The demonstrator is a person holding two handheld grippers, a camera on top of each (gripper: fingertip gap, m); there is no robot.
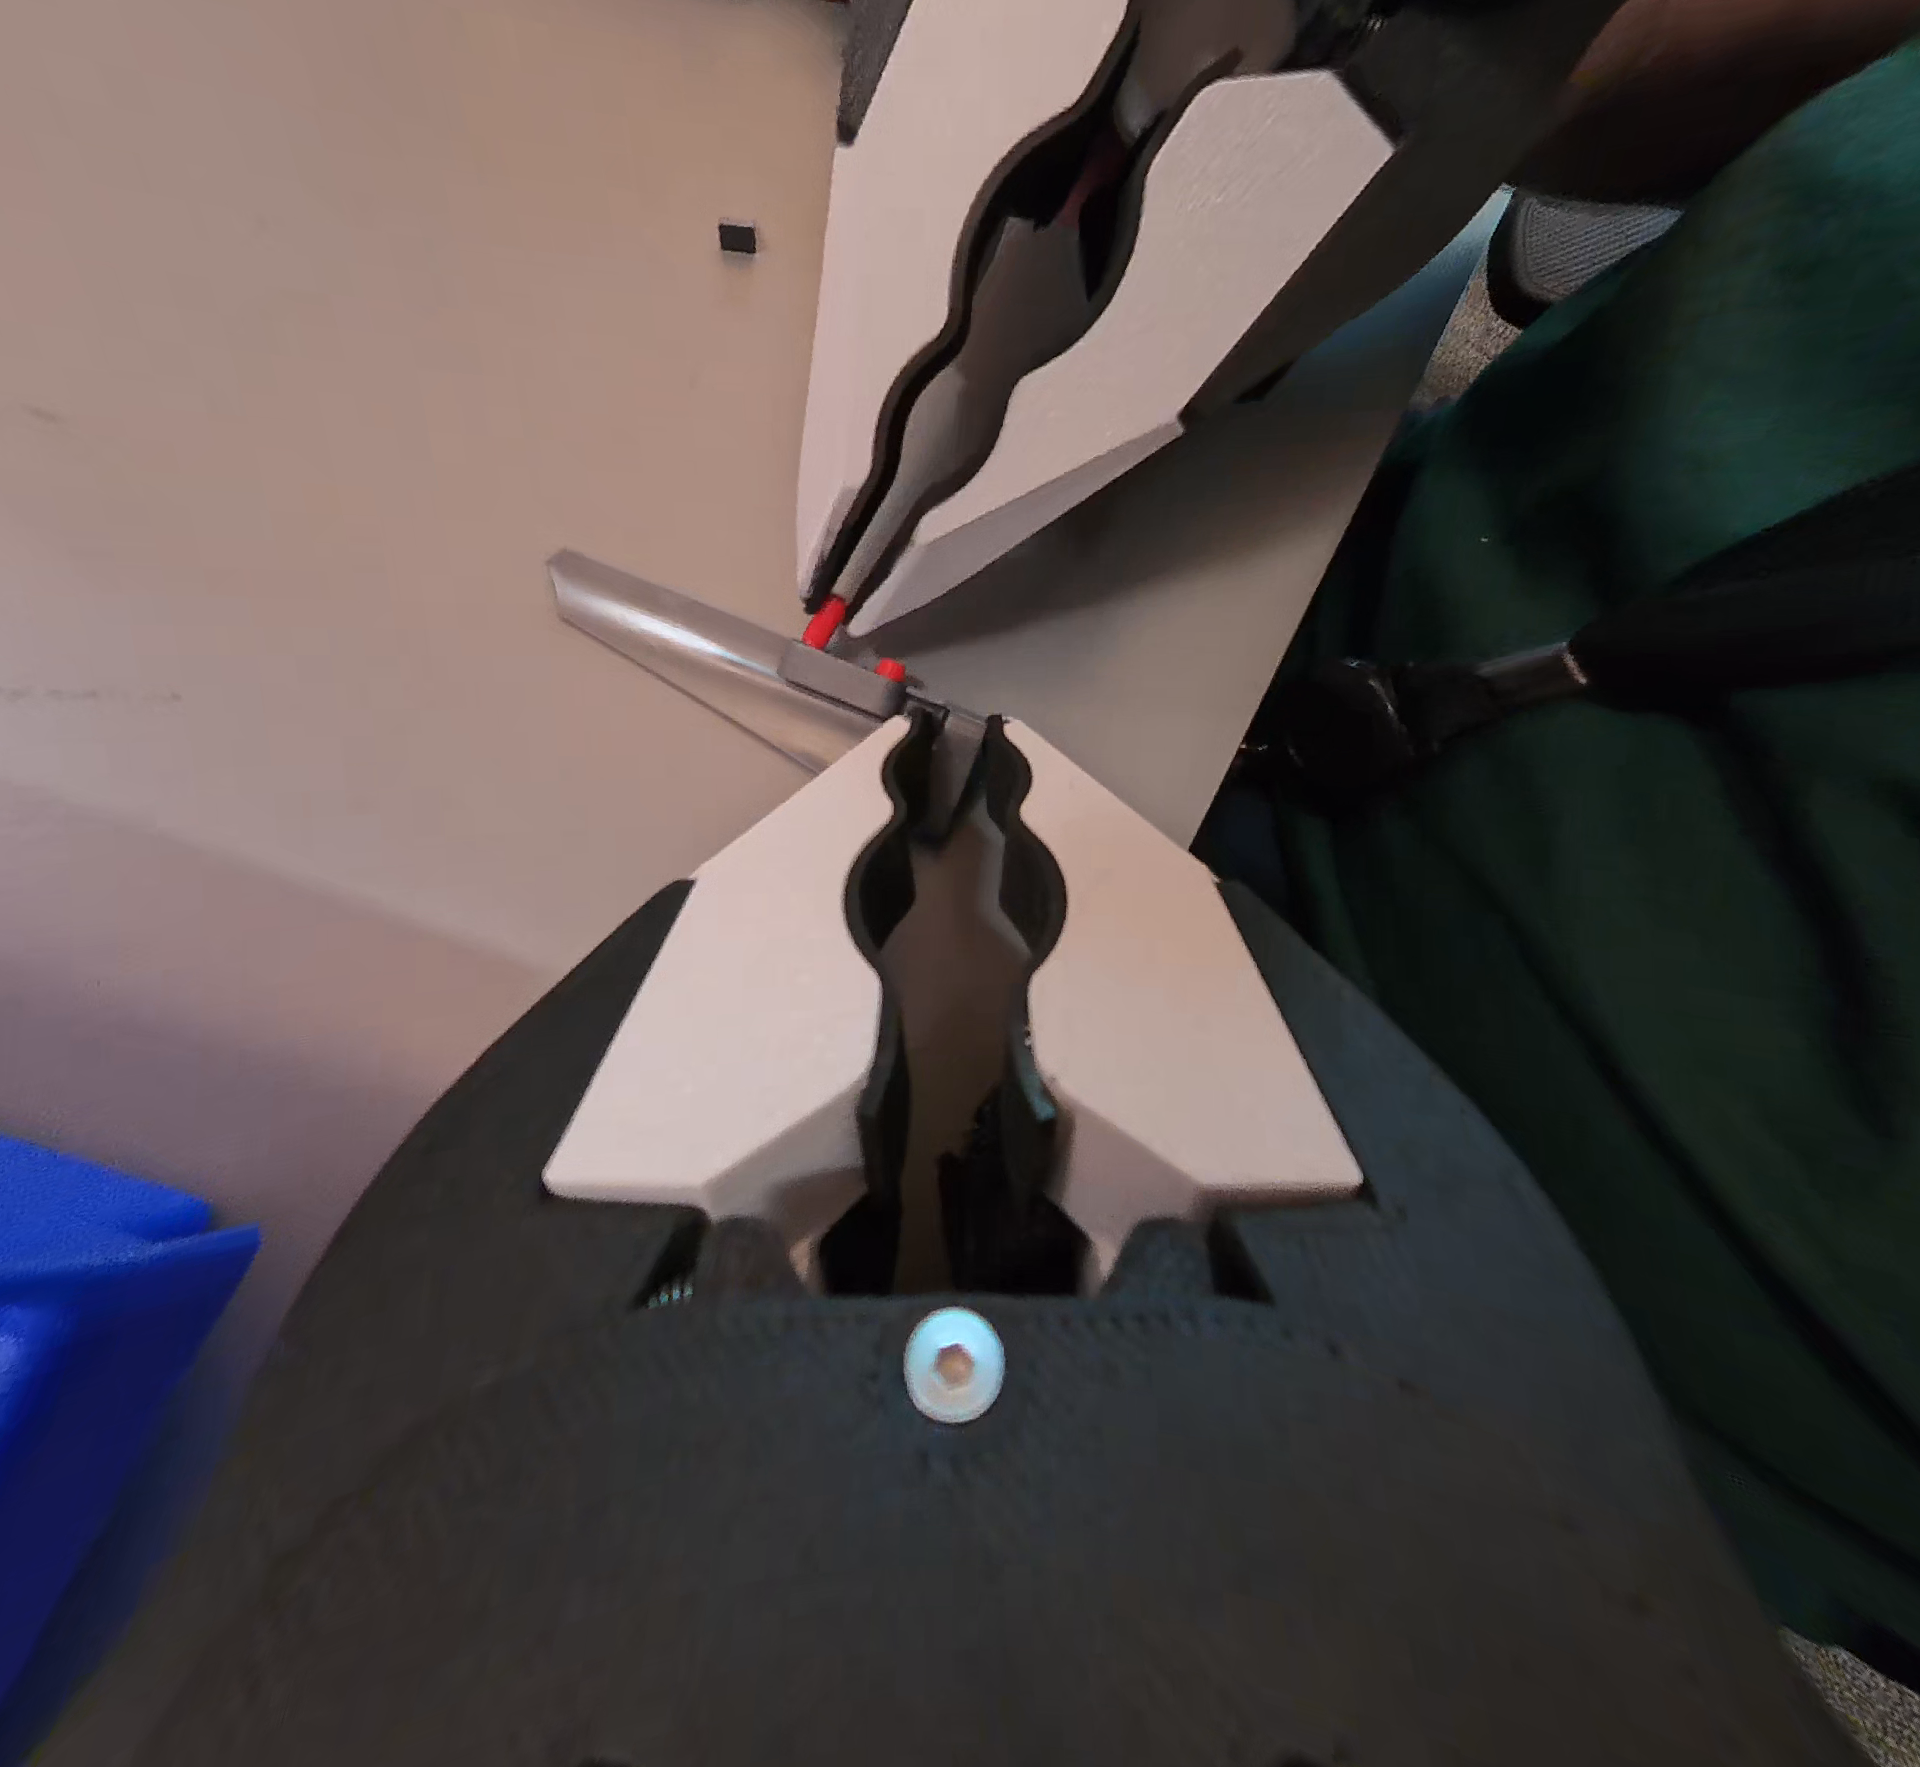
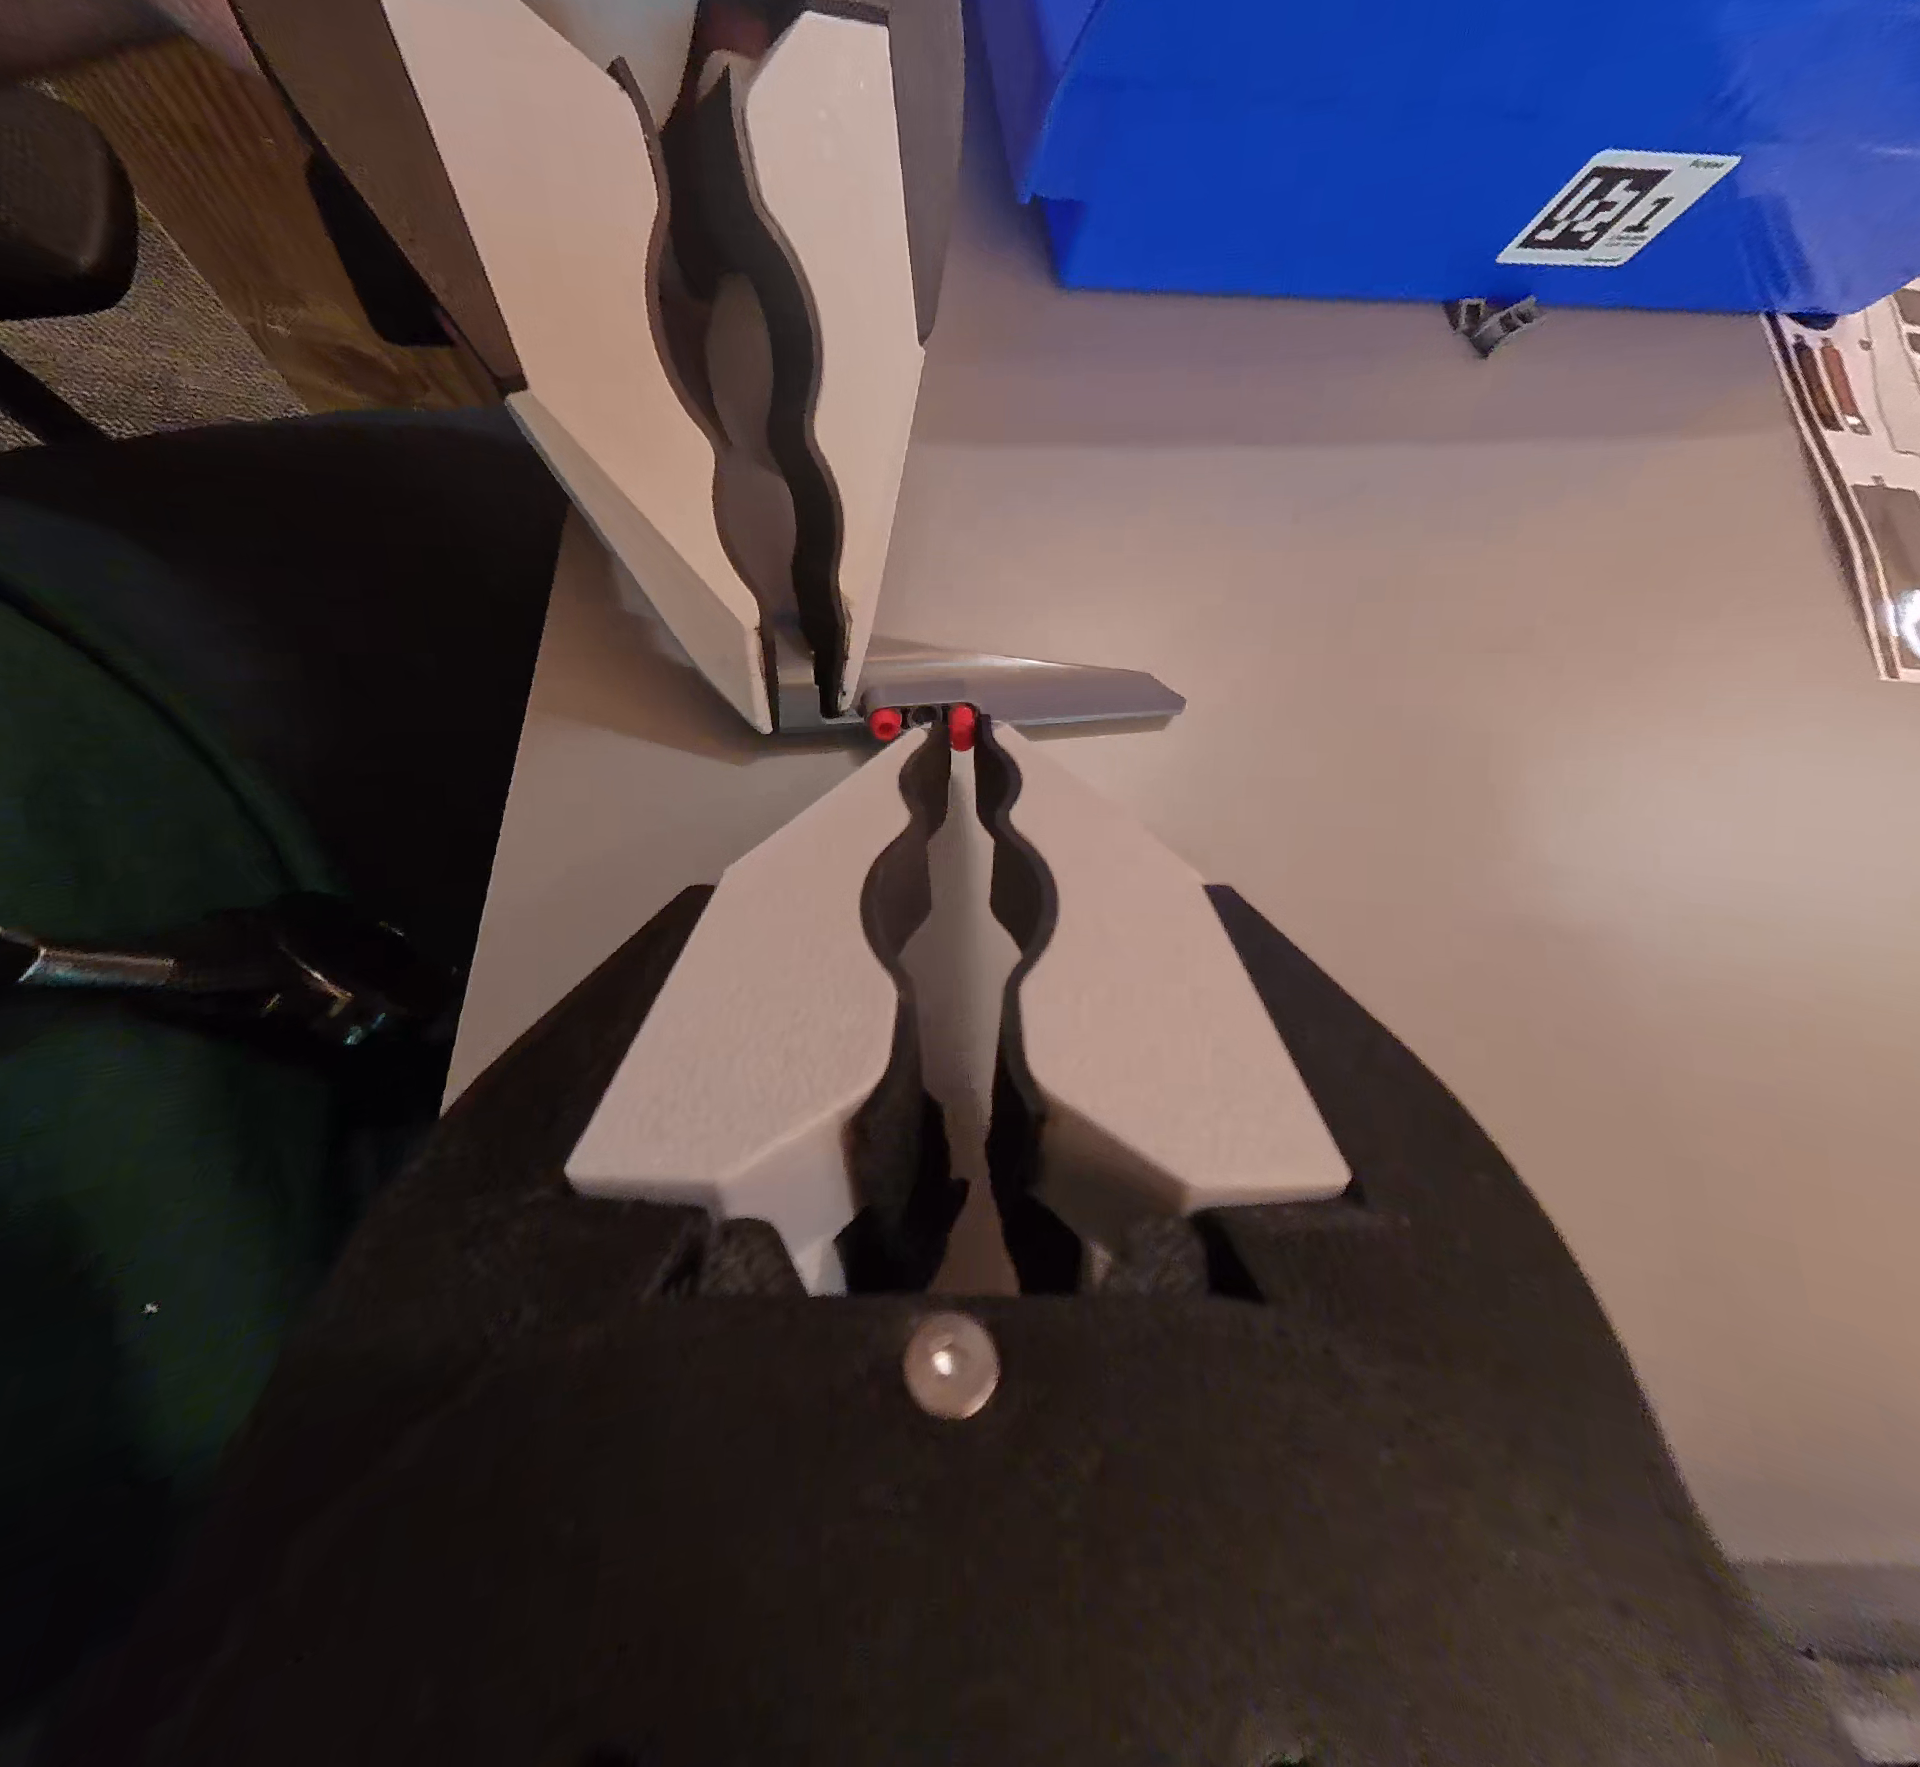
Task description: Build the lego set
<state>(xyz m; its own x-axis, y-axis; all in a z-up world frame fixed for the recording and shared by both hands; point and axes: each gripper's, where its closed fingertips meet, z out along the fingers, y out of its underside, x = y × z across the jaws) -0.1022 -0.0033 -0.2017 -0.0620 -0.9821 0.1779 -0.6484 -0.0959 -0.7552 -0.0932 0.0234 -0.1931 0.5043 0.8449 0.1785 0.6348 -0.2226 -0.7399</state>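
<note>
Desk (image 2: 1455,886): beige, bearing a blue bin (image 2: 1455,55) at its far side. Above the desk edge, a long grey panel (image 2: 1039,683) lies roughly level, long axis crosswise in the right wrist view, tapered tip pointing right. Left gripper (image 1: 951,730): jaws closed on the panel's end. Right gripper (image 2: 961,751): jaws nearly closed, pinching a red pin (image 2: 962,725) pointing into the panel's edge; a second red pin (image 2: 883,720) sits beside it.

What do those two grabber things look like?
Both match. The left gripper and right gripper each have two pale grey wedge fingers with wavy black pads inside, on a rough black body with one silver screw. The person wears dark green.
</note>
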